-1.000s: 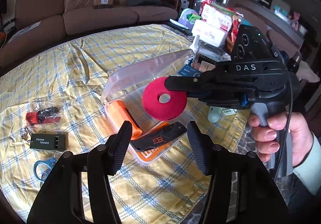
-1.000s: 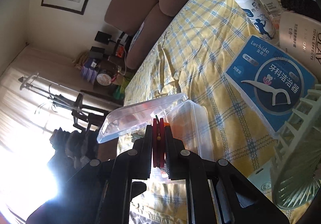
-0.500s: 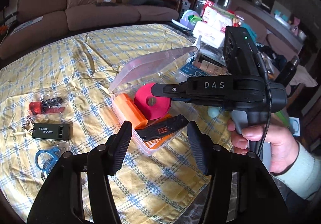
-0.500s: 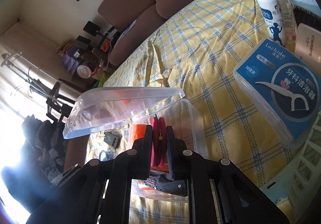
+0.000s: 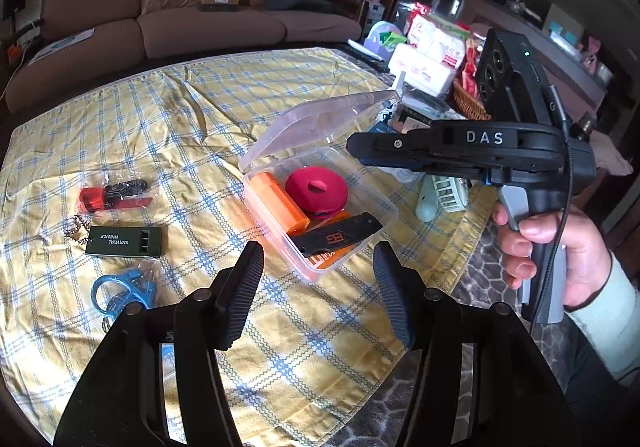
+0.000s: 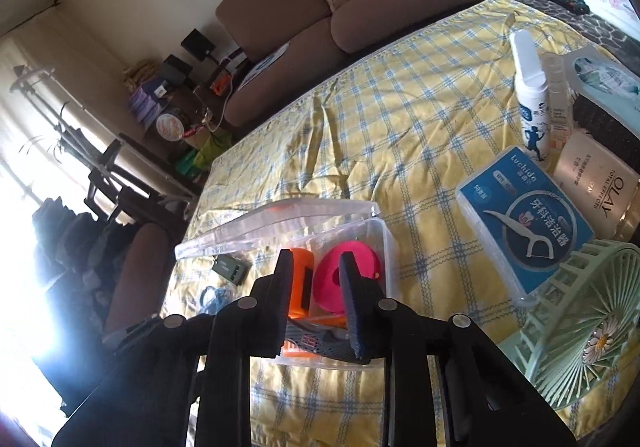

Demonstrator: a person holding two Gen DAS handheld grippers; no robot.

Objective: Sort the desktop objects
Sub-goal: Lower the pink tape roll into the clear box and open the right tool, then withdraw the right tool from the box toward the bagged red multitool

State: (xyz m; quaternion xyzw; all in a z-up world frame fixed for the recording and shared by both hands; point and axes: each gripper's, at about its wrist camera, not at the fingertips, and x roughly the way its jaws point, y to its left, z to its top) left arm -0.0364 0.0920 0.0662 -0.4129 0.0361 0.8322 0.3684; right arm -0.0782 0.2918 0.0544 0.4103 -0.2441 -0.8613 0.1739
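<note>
A clear plastic box (image 5: 362, 187) with its lid (image 5: 316, 123) raised sits on the yellow checked cloth. Inside lie a red disc (image 5: 316, 189), an orange cylinder (image 5: 278, 203) and a black folding knife (image 5: 340, 233). The disc (image 6: 346, 273) and cylinder (image 6: 300, 283) also show in the right wrist view. My right gripper (image 6: 314, 271) is open and empty just above the box (image 6: 380, 243). My left gripper (image 5: 318, 267) is open and empty, near the box's front corner.
Left of the box lie a green whistle (image 5: 124, 241), a red-and-black tool in a bag (image 5: 112, 195) and a blue ring tool (image 5: 120, 289). Right of it are a floss pick box (image 6: 524, 223), a white bottle (image 6: 530, 95), an Olay jar (image 6: 600, 187) and a green fan (image 6: 580, 315).
My right gripper opened and let go of the red disc, which now lies in the box. The gripper has drawn back to the right.
</note>
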